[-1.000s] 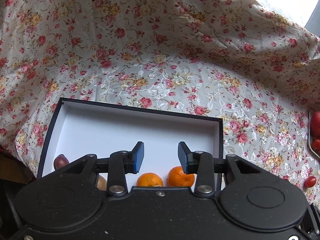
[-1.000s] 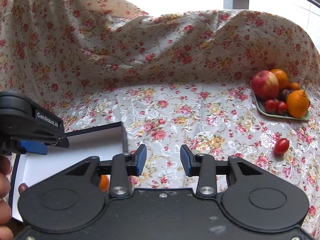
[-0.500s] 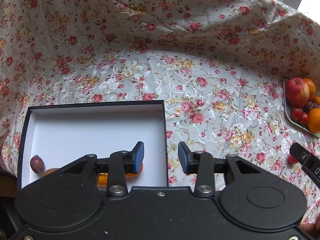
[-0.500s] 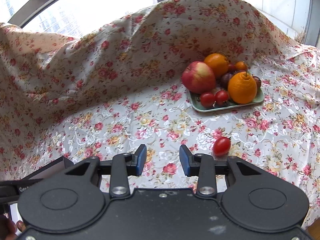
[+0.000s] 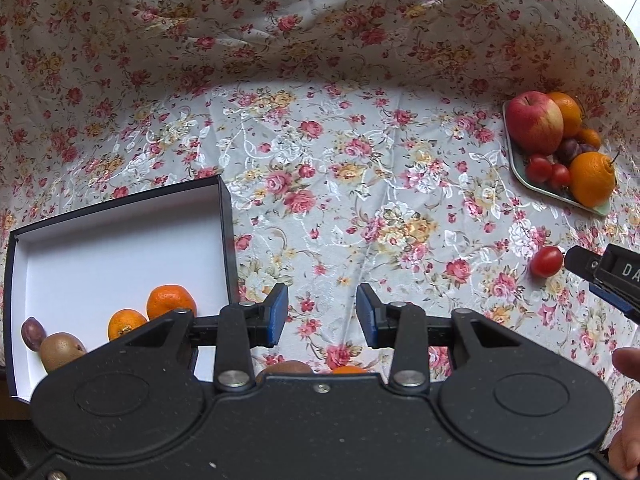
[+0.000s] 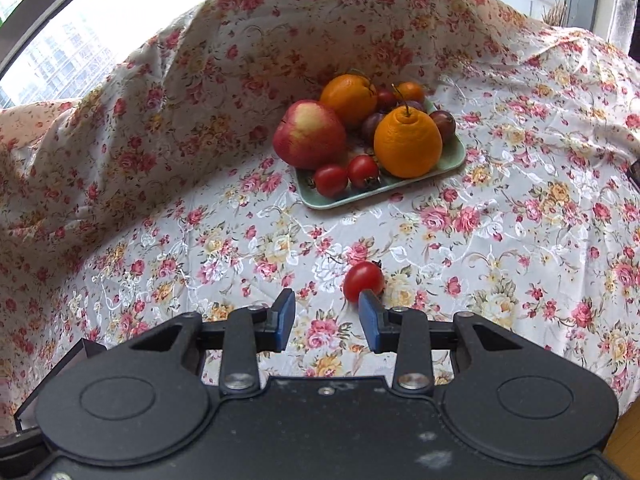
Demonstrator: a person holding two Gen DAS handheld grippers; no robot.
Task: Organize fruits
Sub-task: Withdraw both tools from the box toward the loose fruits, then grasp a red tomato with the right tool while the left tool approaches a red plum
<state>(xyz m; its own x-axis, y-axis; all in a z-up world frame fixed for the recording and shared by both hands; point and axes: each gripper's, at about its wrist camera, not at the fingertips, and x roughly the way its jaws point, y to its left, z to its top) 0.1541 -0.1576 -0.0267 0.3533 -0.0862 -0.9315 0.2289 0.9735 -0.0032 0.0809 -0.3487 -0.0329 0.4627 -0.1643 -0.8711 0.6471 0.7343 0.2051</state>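
Note:
A loose cherry tomato (image 6: 363,281) lies on the floral cloth just beyond my right gripper (image 6: 327,318), which is open and empty, its right fingertip next to the tomato. The left wrist view shows the same tomato (image 5: 546,261) with the right gripper's fingers (image 5: 612,280) close on its right. My left gripper (image 5: 322,316) is open and empty above the cloth, right of a black box (image 5: 120,240) with a white inside. In the box lie two mandarins (image 5: 170,301), a kiwi (image 5: 60,350) and a plum (image 5: 32,332). A green tray (image 6: 454,160) holds an apple (image 6: 308,136), oranges and tomatoes.
The floral cloth rises in folds behind the tray and box. A kiwi (image 5: 285,367) and an orange fruit (image 5: 348,369) peek out under the left gripper's body. A hand (image 5: 628,420) shows at the right edge. A box corner (image 6: 86,350) sits at lower left in the right wrist view.
Both grippers have swung right, away from the box. The right gripper has come close to the loose cherry tomato. Both stayed open.

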